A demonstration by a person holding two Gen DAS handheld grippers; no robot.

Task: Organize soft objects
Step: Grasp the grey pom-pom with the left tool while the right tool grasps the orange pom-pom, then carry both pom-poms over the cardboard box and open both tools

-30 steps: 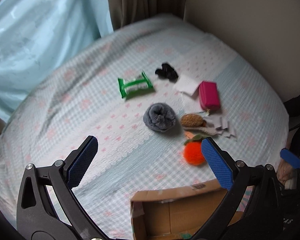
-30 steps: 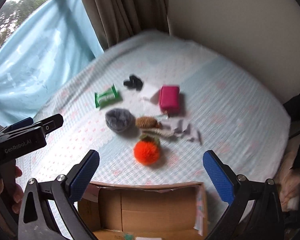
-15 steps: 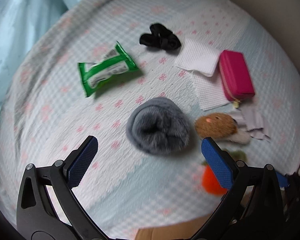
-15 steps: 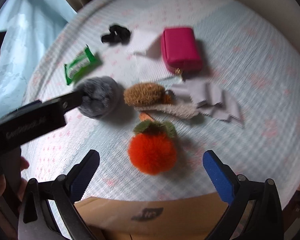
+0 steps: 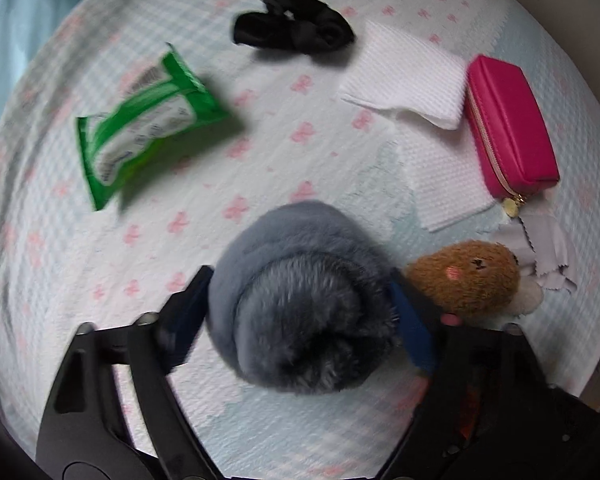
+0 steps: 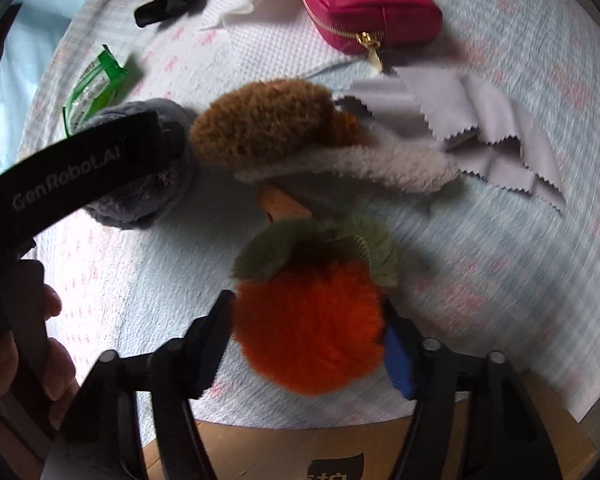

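On the bedspread, the left gripper has its 2 jaws pressed against the sides of the grey fur roll, and the right gripper likewise squeezes the orange plush fruit. This looks like the grasping step; next, each piece needs lifting toward the cardboard box just beneath the right tongs

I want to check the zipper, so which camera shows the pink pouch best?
The right wrist view: the pink pouch faces the camera with its gold zipper pull hanging plainly. The left wrist view shows it near the edge, with the pull small.
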